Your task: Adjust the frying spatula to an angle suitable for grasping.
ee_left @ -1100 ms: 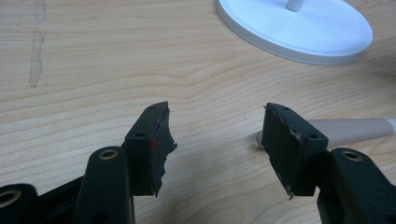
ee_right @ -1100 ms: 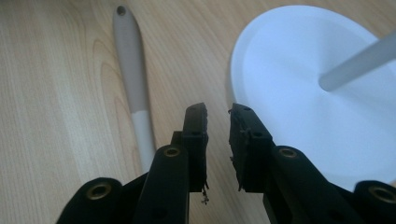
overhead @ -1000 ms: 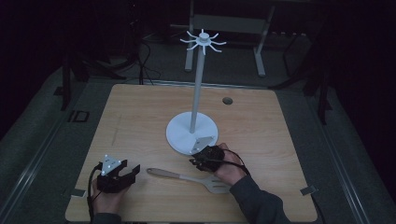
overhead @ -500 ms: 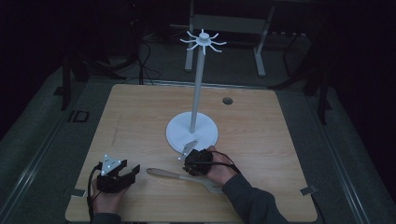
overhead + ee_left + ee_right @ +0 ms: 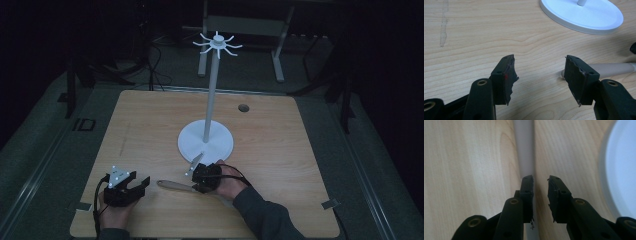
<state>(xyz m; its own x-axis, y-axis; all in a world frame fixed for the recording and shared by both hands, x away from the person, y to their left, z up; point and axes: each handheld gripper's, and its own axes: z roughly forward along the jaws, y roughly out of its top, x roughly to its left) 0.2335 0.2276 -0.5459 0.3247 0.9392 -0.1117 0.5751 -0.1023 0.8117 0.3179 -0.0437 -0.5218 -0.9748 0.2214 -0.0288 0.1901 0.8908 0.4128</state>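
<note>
Right claw: the right claw (image 5: 200,176) is hovering low over the pale wooden spatula (image 5: 175,185) lying flat on the light wooden worktop (image 5: 280,150), near the front edge. Its jaws have just been opening and are standing slightly apart, pads not pressing anything.
Right gripper view: the right claw (image 5: 540,182) is showing the spatula's handle (image 5: 524,147) running under the left jaw and partly in the gap; the white round base of the stand (image 5: 624,170) is sitting at the right edge.
Left claw: the left claw (image 5: 131,186) is resting near the front left corner, jaws wide open and empty.
Left gripper view: the left claw (image 5: 539,72) is framing bare wood, with the handle's rounded end (image 5: 614,68) lying just behind the right jaw.
Stand: the tall white stand with hooked arms on top (image 5: 210,100) is standing upright mid-worktop, hooks bare.
Open room: the left half and far right of the worktop are lying free.
</note>
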